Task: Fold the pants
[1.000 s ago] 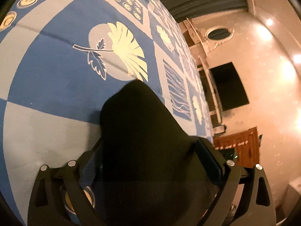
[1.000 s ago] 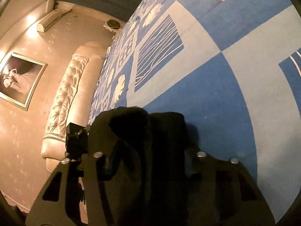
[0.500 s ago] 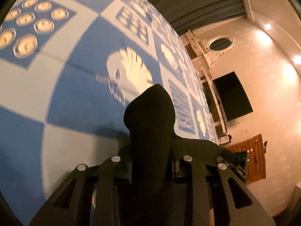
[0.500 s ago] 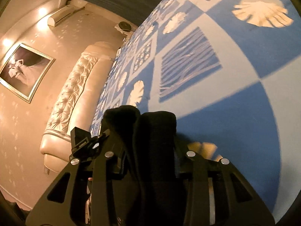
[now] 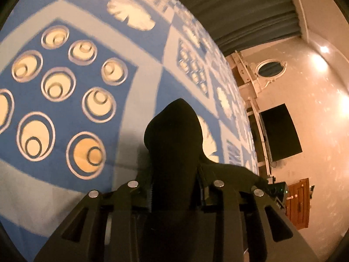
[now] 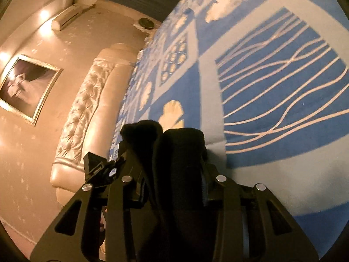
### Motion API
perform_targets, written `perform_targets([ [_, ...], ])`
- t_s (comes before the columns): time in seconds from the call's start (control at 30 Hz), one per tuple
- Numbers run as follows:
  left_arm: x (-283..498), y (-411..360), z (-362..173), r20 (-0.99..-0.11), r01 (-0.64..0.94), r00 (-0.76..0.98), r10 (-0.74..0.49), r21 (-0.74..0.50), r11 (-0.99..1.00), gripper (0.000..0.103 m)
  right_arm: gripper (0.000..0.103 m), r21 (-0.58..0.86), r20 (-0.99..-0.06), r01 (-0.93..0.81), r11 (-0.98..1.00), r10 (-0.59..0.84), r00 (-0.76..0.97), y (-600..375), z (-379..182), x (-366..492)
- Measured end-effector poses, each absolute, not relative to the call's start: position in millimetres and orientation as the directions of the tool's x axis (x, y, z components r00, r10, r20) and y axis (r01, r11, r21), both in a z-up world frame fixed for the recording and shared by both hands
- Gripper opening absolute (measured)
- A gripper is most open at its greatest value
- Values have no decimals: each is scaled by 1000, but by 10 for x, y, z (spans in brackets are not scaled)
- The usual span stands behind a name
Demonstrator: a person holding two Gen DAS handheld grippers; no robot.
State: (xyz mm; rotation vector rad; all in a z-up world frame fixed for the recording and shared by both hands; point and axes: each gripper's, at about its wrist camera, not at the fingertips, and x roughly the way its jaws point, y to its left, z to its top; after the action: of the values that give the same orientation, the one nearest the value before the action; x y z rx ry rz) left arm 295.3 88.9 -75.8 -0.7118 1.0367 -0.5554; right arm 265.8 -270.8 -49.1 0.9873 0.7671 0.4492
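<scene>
Black pants [image 5: 174,144] bunch in both grippers — left gripper [image 5: 174,187], right gripper [image 6: 172,181] — each clamped on fabric.

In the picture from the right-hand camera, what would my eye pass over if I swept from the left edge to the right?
Framed picture on the wall → tufted cream headboard → black pants bunched in the right hand-held gripper → blue bedspread square with wavy pale lines.
</scene>
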Motion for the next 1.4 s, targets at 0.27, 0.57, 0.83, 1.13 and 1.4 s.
perform_targets([
  [0.27, 2640, 1127, -736, -419, 85, 490, -765, -850, 520, 64, 65, 909, -329, 40, 414, 656, 679, -2864, -607, 2393],
  [0.57, 1692, 1287, -772, -389, 79, 475, -789, -875, 478, 71, 71, 927, -287, 18, 375, 677, 678, -2753, -765, 1572],
  [0.83, 1352, 1092, -745, -401, 79, 525, -751, -855, 512, 83, 79, 928, -267, 21, 372, 626, 732, -2598, -744, 1362],
  [1.13, 1215, 1214, -776, -428, 34, 536, -727, -850, 526, 83, 79, 895, -357, 112, 433, 542, 761, -2554, -738, 1135],
  [1.4, 1137, 851, -722, -496, 18, 572, -653, -789, 614, 87, 63, 867, -421, 151, 475, 534, 734, -2368, -728, 1296],
])
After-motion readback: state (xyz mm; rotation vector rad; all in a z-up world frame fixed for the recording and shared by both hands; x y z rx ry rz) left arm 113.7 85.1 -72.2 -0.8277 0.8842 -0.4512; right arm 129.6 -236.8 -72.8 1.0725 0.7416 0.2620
